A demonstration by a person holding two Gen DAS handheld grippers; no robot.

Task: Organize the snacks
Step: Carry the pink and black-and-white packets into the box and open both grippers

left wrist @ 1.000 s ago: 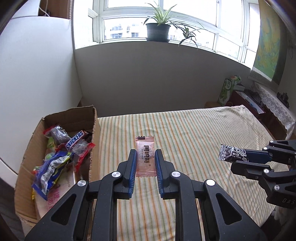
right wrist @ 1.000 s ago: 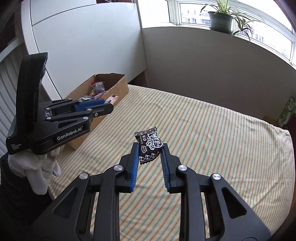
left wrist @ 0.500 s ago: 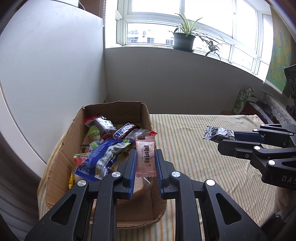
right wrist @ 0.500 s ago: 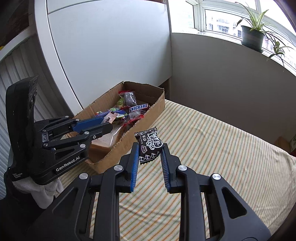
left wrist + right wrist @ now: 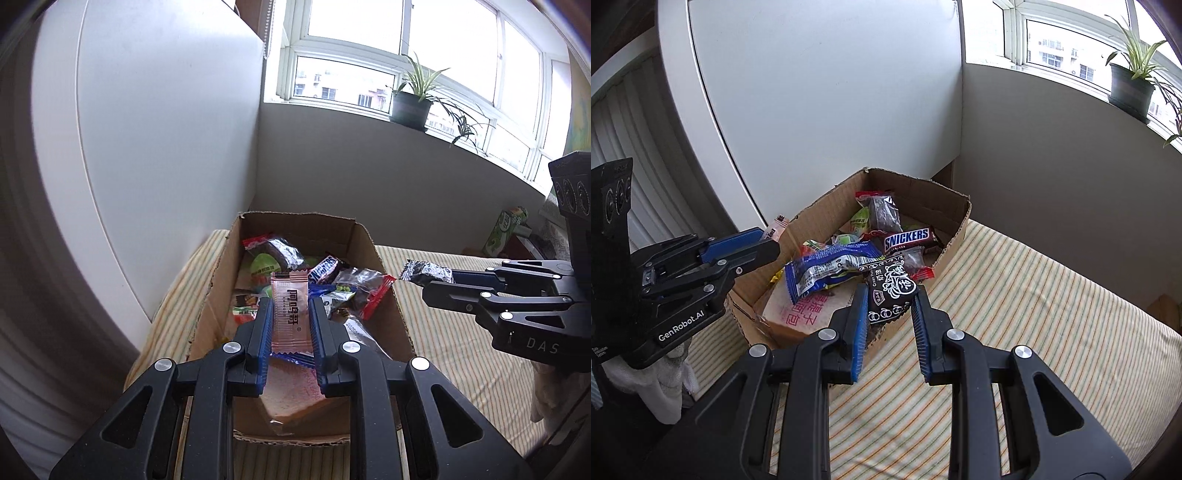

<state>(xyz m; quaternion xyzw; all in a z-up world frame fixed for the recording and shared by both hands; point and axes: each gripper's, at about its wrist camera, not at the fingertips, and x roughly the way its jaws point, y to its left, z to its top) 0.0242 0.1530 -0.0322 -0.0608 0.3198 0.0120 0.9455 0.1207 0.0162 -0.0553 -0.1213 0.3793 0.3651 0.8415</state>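
My left gripper (image 5: 291, 314) is shut on a pink snack packet (image 5: 290, 314) and holds it above the open cardboard box (image 5: 388, 280). The box holds several snacks, among them a Snickers bar (image 5: 908, 236) and a blue packet (image 5: 827, 267). My right gripper (image 5: 891, 300) is shut on a black snack packet (image 5: 891, 291) and holds it over the box's near right wall. The right gripper (image 5: 436, 278) also shows in the left wrist view, just right of the box. The left gripper (image 5: 764, 243) shows in the right wrist view, over the box's left wall.
The box stands at the left end of a striped cloth surface (image 5: 1034, 314), next to a white curved wall (image 5: 812, 92). A potted plant (image 5: 412, 103) stands on the windowsill. A green carton (image 5: 504, 230) stands at the far right.
Both grippers have swung left from the striped surface to the box, each still holding its packet. The left one now hangs over the box, the right one at its right wall.
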